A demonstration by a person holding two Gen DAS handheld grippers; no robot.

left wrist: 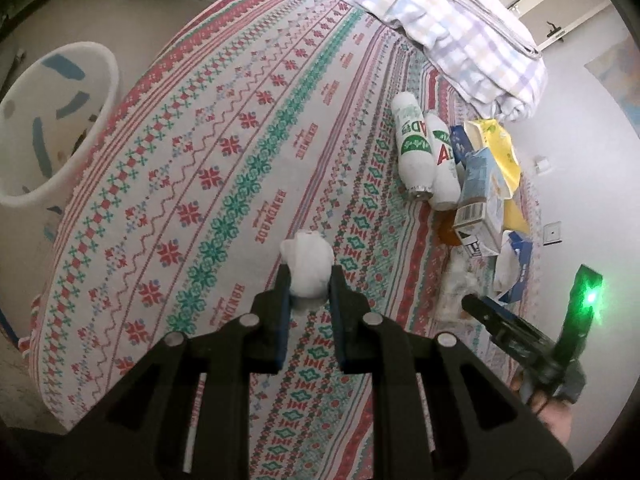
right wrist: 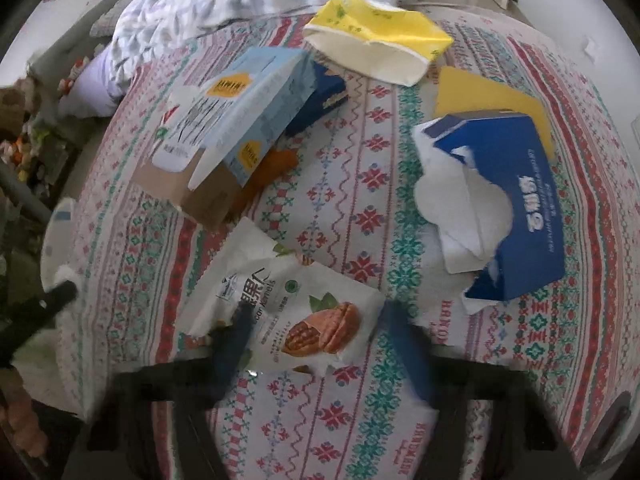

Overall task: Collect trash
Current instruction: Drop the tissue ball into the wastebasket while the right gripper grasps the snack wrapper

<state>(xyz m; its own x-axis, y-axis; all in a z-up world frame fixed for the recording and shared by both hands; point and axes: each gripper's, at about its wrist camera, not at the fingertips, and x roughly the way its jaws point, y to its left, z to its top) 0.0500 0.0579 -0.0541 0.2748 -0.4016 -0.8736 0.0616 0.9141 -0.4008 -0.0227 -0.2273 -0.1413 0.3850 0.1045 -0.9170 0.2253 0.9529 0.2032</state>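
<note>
Our left gripper [left wrist: 307,284] pinches a tissue wad [left wrist: 307,267]; our right gripper [right wrist: 316,332], well apart from the bin [left wrist: 56,120], stands open astride a nut packet [right wrist: 296,312].

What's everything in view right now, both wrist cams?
bed sheet: 1, red-green patterned, under everything
quilt: 1, pale plaid, bunched at far end
bin: 1, white, on floor beside bed
bottles: 2, white with green labels, lying side by side
carton: 1, light blue, beside bottles
bag: 1, yellow, behind carton
tissue box: 1, dark blue, tissues spilling out
nut packet: 1, white, between right fingers
tissue wad: 1, white, clamped in left fingers
left gripper: 1, black, shut on wad
right gripper: 1, black, fingers apart astride packet, blurred
</note>
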